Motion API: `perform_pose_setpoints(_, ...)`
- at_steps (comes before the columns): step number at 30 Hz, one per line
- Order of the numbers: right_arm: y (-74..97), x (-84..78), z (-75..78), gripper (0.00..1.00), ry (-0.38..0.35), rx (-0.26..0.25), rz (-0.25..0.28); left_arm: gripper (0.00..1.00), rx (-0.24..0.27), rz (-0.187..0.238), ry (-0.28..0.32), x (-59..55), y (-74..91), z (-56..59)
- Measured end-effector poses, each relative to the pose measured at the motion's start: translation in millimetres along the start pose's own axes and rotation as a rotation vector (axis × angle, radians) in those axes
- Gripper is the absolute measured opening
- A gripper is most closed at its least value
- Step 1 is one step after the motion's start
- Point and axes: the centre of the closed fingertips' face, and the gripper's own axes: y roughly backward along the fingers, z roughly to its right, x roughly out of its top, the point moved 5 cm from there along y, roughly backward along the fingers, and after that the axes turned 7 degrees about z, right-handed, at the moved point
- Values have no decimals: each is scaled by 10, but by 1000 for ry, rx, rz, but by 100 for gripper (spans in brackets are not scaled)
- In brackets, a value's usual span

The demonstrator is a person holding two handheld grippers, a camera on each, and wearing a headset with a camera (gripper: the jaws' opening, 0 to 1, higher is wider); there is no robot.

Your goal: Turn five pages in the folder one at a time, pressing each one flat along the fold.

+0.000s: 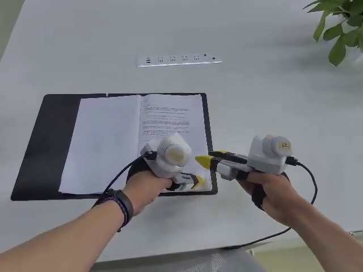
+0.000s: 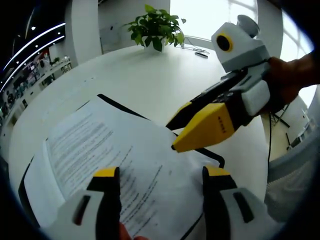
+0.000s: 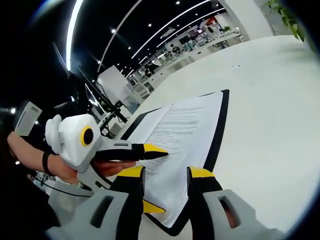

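Black folder lies open near desk edge. We poise left gripper (jaws wide, empty) over printed page corner; right gripper narrowly parted, empty. Next, likely: pinch one sheet only.

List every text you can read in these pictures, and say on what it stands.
Printed lines on the right page of the folder: too small to read.
Small print on the yellow jaw of the right hand-held gripper: blurred, unreadable.
No text can be quoted.
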Motion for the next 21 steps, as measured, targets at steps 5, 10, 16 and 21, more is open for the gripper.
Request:
perform_pose_setpoints(5,-48,6,-39,31,-17,11,-1,67,0,2,3,-1,-3,-4)
perform_pose_setpoints(10,-74,5,-33,25,-32,10,-2,67,-2,3,4,-2,0,-1)
perform_pose_setpoints(16,-69,17,7,10,-111,8,15,69,-12,1,24,16,28,5)
perform_pose_setpoints(21,-57,-4,8,3,-121,-4,9,71,-21,-3,31,21,71,21)
